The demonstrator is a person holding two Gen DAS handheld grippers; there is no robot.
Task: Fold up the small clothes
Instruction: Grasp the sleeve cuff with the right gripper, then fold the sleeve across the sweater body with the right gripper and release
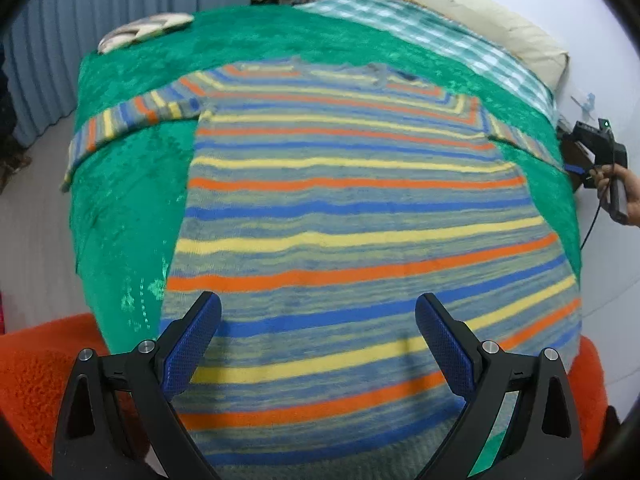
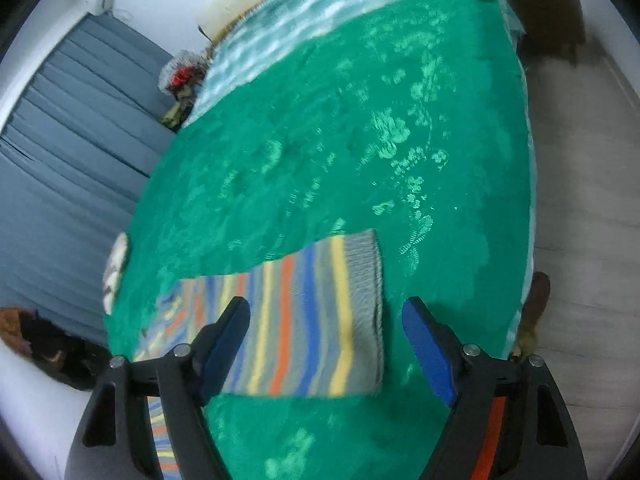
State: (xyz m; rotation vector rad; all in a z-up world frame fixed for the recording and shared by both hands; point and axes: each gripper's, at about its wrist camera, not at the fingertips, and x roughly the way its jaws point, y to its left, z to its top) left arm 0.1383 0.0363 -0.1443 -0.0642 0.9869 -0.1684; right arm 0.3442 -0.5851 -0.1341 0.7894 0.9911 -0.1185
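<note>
A striped knit sweater [image 1: 352, 200] in blue, yellow, orange and grey lies flat on the green bedspread [image 1: 132, 192], collar at the far end, both sleeves stretched sideways. My left gripper [image 1: 318, 312] hovers over the sweater's lower body with its jaws wide open and nothing between them. Far right in the left wrist view, a hand holds my right gripper [image 1: 576, 170] by the end of the right sleeve. In the right wrist view, the right gripper [image 2: 326, 316] stands open just above the sleeve's grey ribbed cuff [image 2: 362, 292], which lies flat between the blue fingers [image 2: 426, 344], untouched.
An orange blanket [image 1: 36, 376] covers the bed's near end. A checked cloth [image 1: 460, 36] and a cream pillow [image 1: 480, 8] lie at the head. A flat pale item [image 1: 144, 30] rests at the far left corner. Grey curtains [image 2: 64, 152] hang beyond; wooden floor [image 2: 588, 184] runs alongside.
</note>
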